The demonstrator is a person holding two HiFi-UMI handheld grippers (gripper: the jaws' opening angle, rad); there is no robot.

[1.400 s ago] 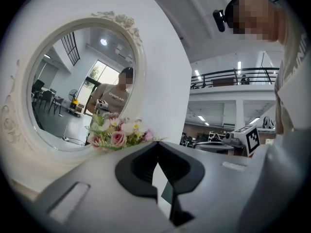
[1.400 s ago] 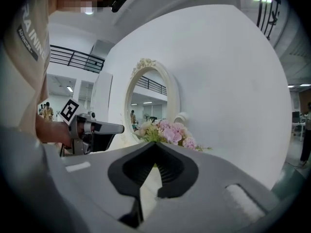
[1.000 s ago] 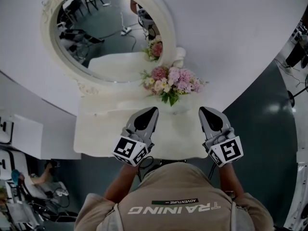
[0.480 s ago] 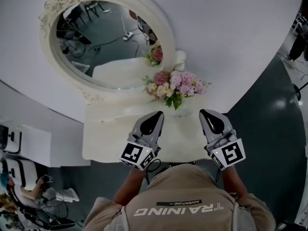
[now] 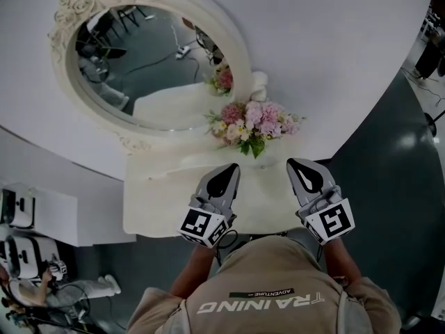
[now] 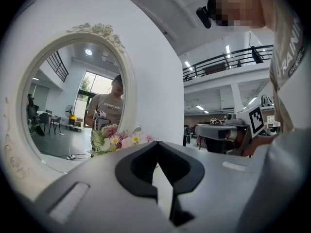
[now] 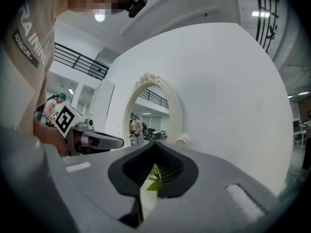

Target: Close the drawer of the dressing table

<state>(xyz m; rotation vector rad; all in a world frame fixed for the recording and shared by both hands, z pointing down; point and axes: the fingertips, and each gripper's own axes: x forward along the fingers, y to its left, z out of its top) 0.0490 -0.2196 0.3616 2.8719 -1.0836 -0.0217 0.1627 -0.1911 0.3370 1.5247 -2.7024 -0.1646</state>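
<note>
The white dressing table (image 5: 156, 204) stands against a curved white wall, its top seen from above. No drawer front shows in any view; the person's body covers the table's near edge. My left gripper (image 5: 228, 168) hovers over the tabletop's near middle, jaws together with nothing between them. My right gripper (image 5: 300, 163) hangs level with it, a hand's width to the right, also shut and empty. In the left gripper view the left gripper (image 6: 158, 145) points at the flowers (image 6: 116, 141). The right gripper (image 7: 154, 148) points at green leaves.
An oval mirror (image 5: 142, 58) in an ornate white frame hangs above the table. A bouquet of pink flowers (image 5: 254, 122) stands at the table's back, just beyond both grippers. Dark floor lies to the right, and equipment with a seated person (image 5: 35, 291) lies lower left.
The head view has drifted a little, so the table and mirror sit slightly further right in the frame. Both grippers keep their place over the tabletop and stay shut.
</note>
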